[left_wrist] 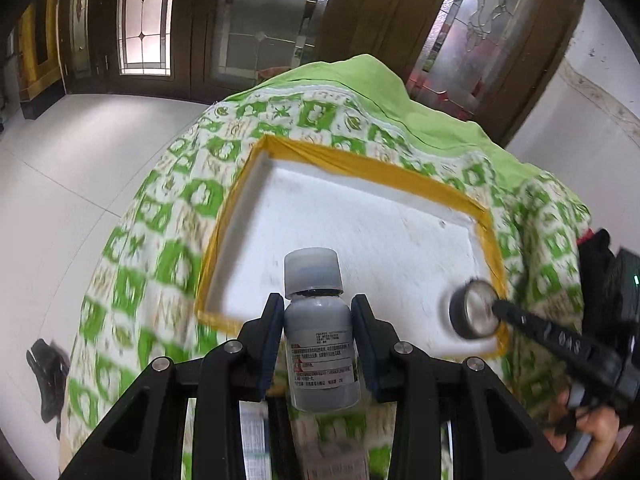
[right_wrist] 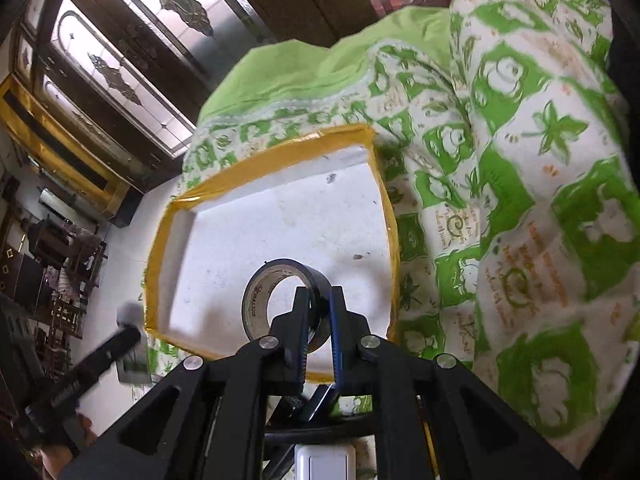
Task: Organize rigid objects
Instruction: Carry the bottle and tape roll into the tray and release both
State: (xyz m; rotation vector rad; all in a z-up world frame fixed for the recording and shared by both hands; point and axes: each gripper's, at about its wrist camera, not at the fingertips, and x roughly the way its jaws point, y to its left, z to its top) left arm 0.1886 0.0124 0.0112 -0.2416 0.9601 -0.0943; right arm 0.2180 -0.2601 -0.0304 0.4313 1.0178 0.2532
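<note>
tray (left_wrist: pixel 256 184) on green cloth (left_wrist: pixel 168 216) (w/ doors (left_wrist: pixel 256 20) behind)

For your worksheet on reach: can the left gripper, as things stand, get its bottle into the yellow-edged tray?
Probably yes. The left gripper grips the grey bottle just above the tray's near rim, and the tray floor ahead lies bare. The right gripper with its tape roll sits off at the far corner.

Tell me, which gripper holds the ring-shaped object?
The right gripper: it pinches the black tape roll. The left gripper holds a grey capped bottle.
</note>
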